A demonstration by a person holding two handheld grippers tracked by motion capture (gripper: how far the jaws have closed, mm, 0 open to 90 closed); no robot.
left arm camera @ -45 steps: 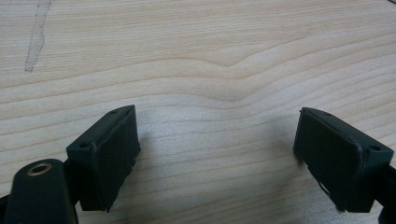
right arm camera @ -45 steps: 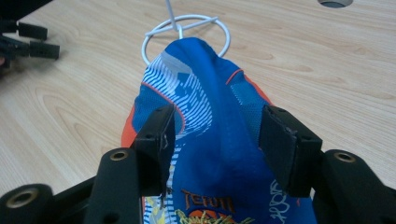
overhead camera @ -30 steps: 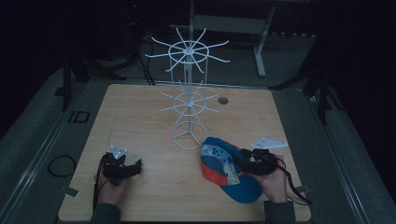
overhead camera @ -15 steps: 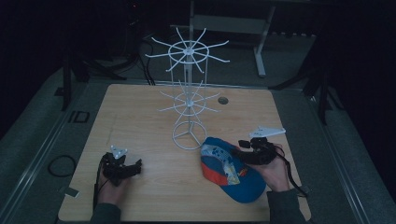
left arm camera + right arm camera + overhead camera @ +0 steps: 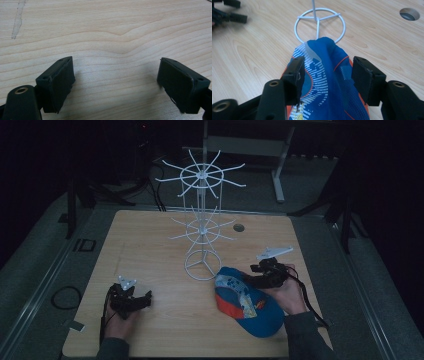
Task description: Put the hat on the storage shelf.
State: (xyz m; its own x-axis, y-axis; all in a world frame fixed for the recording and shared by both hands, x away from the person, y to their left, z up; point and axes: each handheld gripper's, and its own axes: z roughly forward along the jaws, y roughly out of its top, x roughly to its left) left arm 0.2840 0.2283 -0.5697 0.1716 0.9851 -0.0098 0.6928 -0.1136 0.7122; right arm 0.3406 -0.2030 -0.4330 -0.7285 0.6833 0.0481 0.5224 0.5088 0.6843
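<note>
The soft blue fabric cap [image 5: 250, 302] lies on the pale wooden bench [image 5: 165, 330] beside the white wire stand [image 5: 202, 232]. The right claw [image 5: 327, 75] has just been opening, released around its crown; the left claw [image 5: 115, 85] is released.

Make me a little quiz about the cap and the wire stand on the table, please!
1. True or false: the blue cap hangs on a hook of the white wire stand.
2. Which gripper has the cap between its jaws? A) left gripper B) right gripper
3. What lies under the left gripper's open jaws?

Key
1. False: the cap lies on the table beside the stand's ring base, and the hooks are bare.
2. B. Its jaws have just been opening, with cap fabric between them.
3. Bare wooden tabletop.
</note>
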